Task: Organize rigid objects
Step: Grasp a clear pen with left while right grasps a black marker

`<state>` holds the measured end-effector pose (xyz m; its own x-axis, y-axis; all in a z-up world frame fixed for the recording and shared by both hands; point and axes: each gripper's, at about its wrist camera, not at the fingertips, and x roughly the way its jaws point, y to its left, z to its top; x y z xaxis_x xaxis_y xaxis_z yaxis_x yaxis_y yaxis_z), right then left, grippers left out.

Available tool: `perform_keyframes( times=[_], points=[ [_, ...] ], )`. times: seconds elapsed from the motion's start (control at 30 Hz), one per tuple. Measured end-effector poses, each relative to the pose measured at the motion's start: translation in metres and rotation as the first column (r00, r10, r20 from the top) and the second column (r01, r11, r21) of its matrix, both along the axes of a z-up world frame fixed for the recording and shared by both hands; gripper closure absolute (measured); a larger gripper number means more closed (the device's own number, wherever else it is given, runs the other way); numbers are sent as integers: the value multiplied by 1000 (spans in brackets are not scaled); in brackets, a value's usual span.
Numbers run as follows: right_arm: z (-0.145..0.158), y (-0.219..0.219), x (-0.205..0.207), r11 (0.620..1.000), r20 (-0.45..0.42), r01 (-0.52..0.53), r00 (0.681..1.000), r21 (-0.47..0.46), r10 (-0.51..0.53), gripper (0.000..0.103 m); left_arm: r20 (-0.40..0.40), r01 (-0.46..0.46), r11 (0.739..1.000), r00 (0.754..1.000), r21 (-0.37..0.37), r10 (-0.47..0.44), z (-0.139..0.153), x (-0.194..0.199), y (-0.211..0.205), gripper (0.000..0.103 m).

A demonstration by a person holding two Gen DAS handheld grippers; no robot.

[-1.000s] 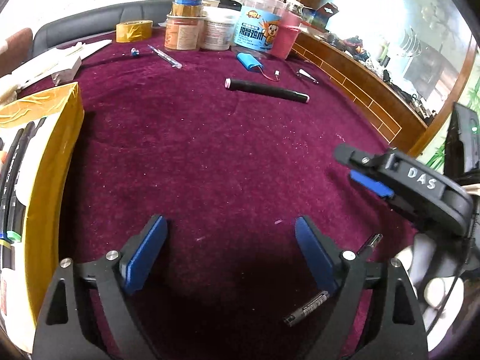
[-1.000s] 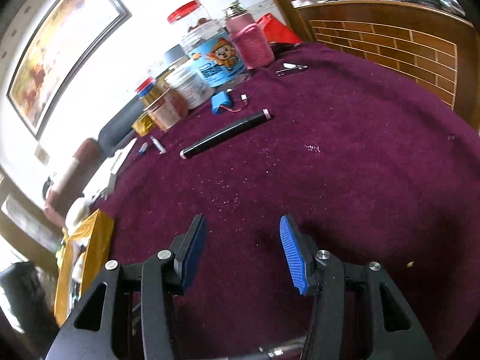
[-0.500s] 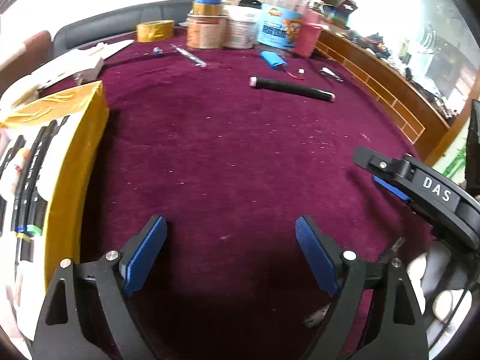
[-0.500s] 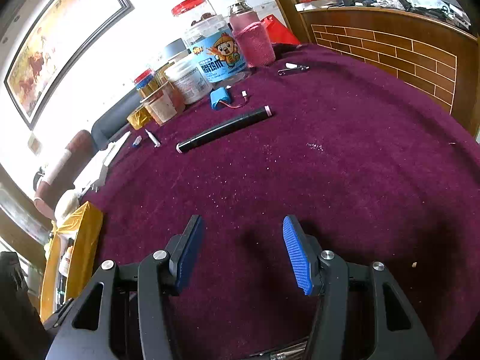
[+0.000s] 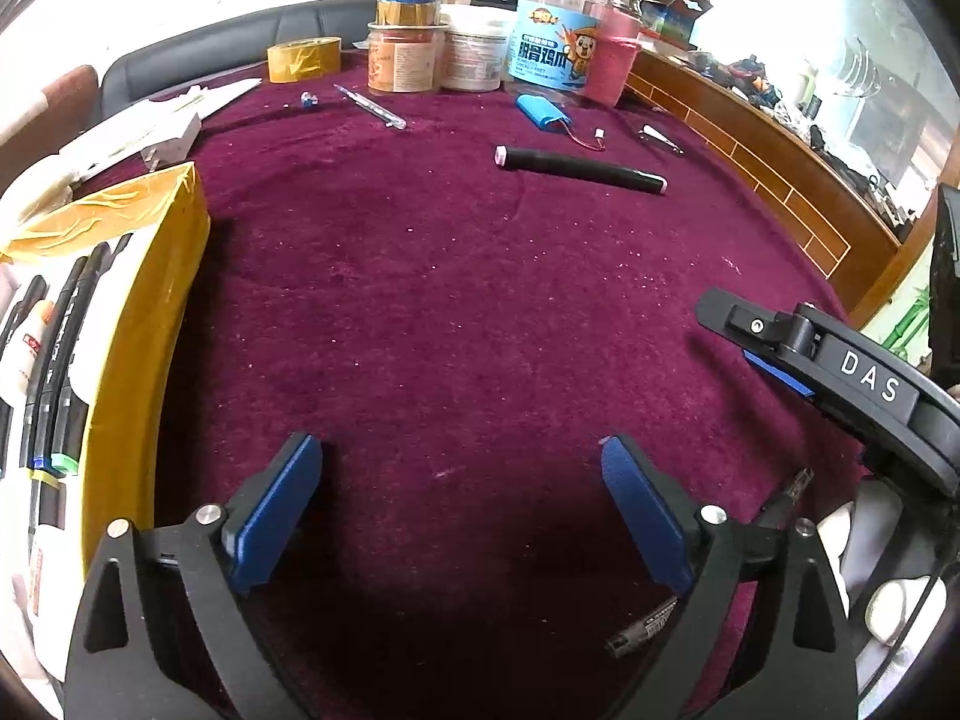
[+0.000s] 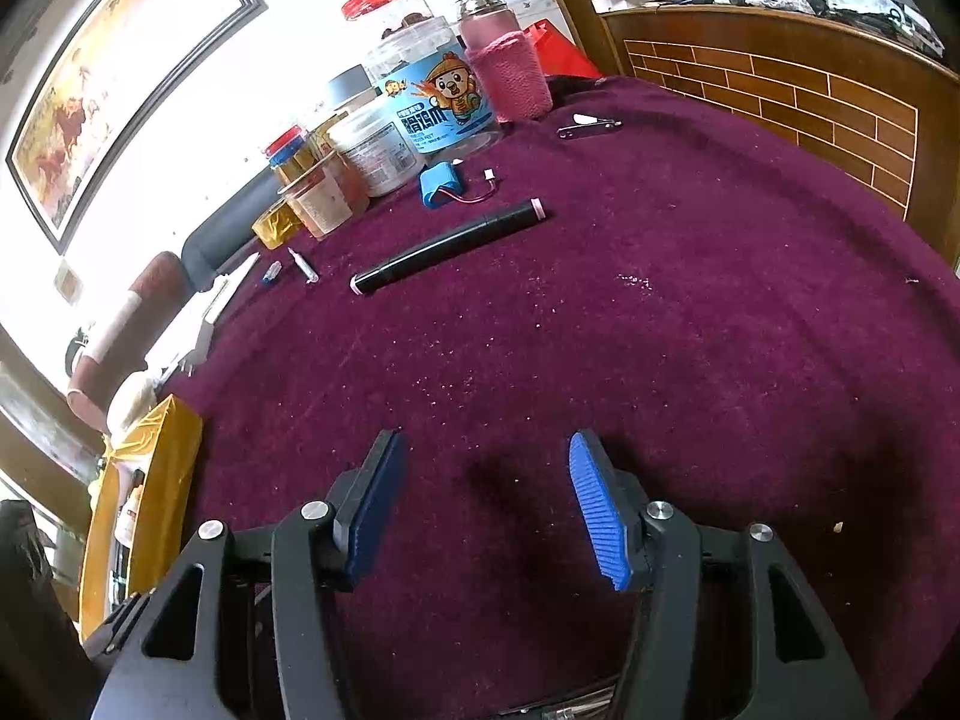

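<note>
A black marker with pink ends (image 5: 579,168) (image 6: 447,246) lies far across the maroon cloth, with a blue battery pack (image 5: 543,111) (image 6: 441,186) just behind it. My left gripper (image 5: 462,480) hovers over bare cloth, its jaws opening wide with nothing between them. A thin black pen (image 5: 648,624) lies on the cloth under its right finger. My right gripper (image 6: 486,480) (image 5: 729,333) is beside it on the right, its jaws also opening over bare cloth. A yellow box (image 5: 138,324) (image 6: 144,492) at the left holds several markers.
Jars and tubs (image 5: 474,48) (image 6: 420,102) crowd the far edge, with a tape roll (image 5: 303,60), a clear pen (image 5: 372,108) and a nail clipper (image 5: 660,138) (image 6: 588,126) nearby. A brick-patterned wooden rail (image 6: 780,96) borders the right side. A gloved hand (image 5: 888,600) shows at lower right.
Both pairs of jaws have spread a little wider. The left view has swung slightly, so the far objects sit further right and more of the yellow box shows.
</note>
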<state>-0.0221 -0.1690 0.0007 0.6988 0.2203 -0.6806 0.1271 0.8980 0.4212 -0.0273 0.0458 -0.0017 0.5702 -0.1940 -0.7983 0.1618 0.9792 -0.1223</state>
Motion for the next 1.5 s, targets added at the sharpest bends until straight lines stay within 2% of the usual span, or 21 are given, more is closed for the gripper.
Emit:
perform_keyframes(
  times=[0.3, 0.4, 0.53, 0.67, 0.73, 0.83, 0.9, 0.93, 1.0, 1.03, 1.1, 1.17, 1.27, 1.37, 1.43, 1.47, 1.5],
  points=[
    [0, -2, -2, 1000, -2, 3, 1000, 12, -3, 49, -8, 12, 1000, 1000, -7, -12, -1, 1, -2, 1],
    [9, -9, 2, 1000, -15, 9, 1000, 18, -9, 49, -7, 14, 1000, 1000, -22, -14, -1, 1, -1, 0],
    [35, -14, 44, 996, -31, -55, 998, -68, 53, 49, -6, 14, 1000, 1000, -21, -14, -1, 0, -1, 0],
    [57, -7, 106, 963, 22, -78, 996, -258, 87, 49, -5, 16, 999, 1000, -35, -16, -1, 0, 0, 0],
    [56, 8, 138, 935, -22, -152, 988, -321, 153, 49, -5, 17, 999, 1000, -39, -17, -1, 0, 1, 0],
    [45, 36, 181, 894, -120, -294, 956, -337, 269, 49, -5, 18, 999, 1000, -39, -18, 0, 0, 1, 0],
    [36, 48, 199, 866, -161, -337, 941, -368, 298, 49, -5, 18, 999, 1000, -42, -18, 0, 0, 0, 0],
    [30, 52, 210, 860, -197, -362, 930, -359, 309, 49, -4, 18, 999, 1000, -44, -18, 0, 0, 1, 0],
    [17, 50, 220, 875, -253, -390, 912, -288, 324, 49, -4, 18, 998, 1000, -52, -18, 0, 0, 1, 0],
    [12, 47, 222, 889, -261, -407, 899, -208, 351, 49, -4, 18, 998, 1000, -55, -18, 0, 0, 1, 0],
    [8, 43, 217, 894, -282, -432, 878, -119, 387, 48, -4, 19, 998, 1000, -58, -19, 0, 0, 2, 0],
    [7, 44, 205, 879, -290, -466, 859, -100, 423, 48, -5, 19, 998, 1000, -57, -20, 0, 0, 2, 0],
    [6, 53, 188, 834, -316, -529, 827, -155, 466, 48, -5, 19, 998, 1000, -60, -20, 1, 1, 3, 0],
    [6, 63, 176, 809, -336, -545, 821, -219, 462, 49, -4, 20, 998, 1000, -60, -20, 1, 0, 3, 0],
    [5, 70, 167, 799, -334, -540, 829, -265, 449, 56, -3, 20, 998, 1000, -66, -20, 2, 0, 4, 0],
    [3, 75, 161, 785, -331, -524, 843, -332, 423, 64, -3, 20, 997, 1000, -69, -20, 2, 1, 4, 0],
    [7, 78, 157, 780, -319, -520, 848, -347, 424, 69, -3, 20, 997, 1000, -73, -20, 2, 1, 4, 0]
  ],
)
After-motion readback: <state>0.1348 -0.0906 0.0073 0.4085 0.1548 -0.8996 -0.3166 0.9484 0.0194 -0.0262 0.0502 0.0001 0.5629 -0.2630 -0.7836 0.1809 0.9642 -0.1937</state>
